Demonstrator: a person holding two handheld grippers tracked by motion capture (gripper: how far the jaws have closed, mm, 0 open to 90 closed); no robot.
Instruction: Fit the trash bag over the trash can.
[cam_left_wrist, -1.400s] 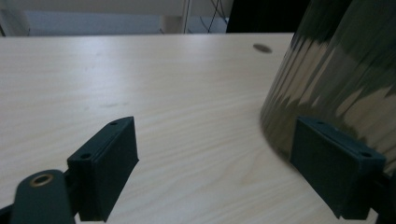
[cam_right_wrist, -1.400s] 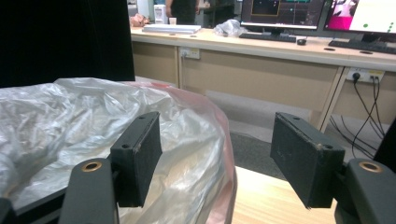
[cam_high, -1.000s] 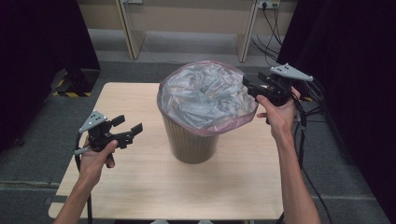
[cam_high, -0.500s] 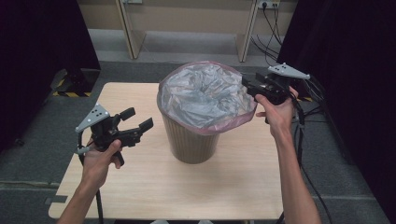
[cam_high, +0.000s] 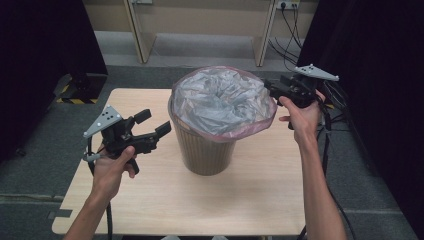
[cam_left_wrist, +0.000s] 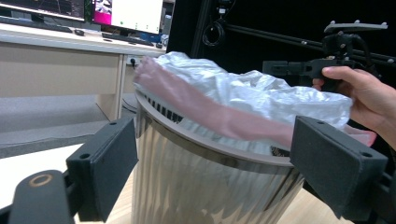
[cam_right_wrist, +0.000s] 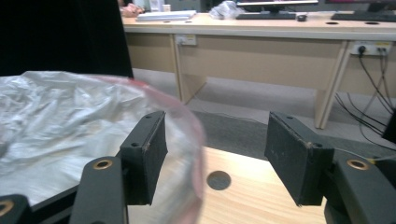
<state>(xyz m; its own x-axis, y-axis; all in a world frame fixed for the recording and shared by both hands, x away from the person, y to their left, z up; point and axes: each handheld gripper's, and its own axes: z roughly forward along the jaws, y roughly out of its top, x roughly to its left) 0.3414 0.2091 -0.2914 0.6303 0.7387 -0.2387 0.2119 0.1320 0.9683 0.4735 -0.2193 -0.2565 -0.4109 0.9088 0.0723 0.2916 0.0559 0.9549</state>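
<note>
The ribbed bin (cam_high: 207, 145) with its pink-rimmed bag (cam_high: 222, 102) stood mid-counter (cam_high: 165, 200), blocking the way between the two tools, the right tool (cam_high: 270, 89) spread wide at the bag's rim, while the left tool (cam_high: 152, 125), also spread, had drawn nearer the bin's side than a moment before.

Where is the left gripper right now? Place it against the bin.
In the high view the left gripper hangs over the table's left side, jaws open toward the lined bin, just short of its wall.
</note>
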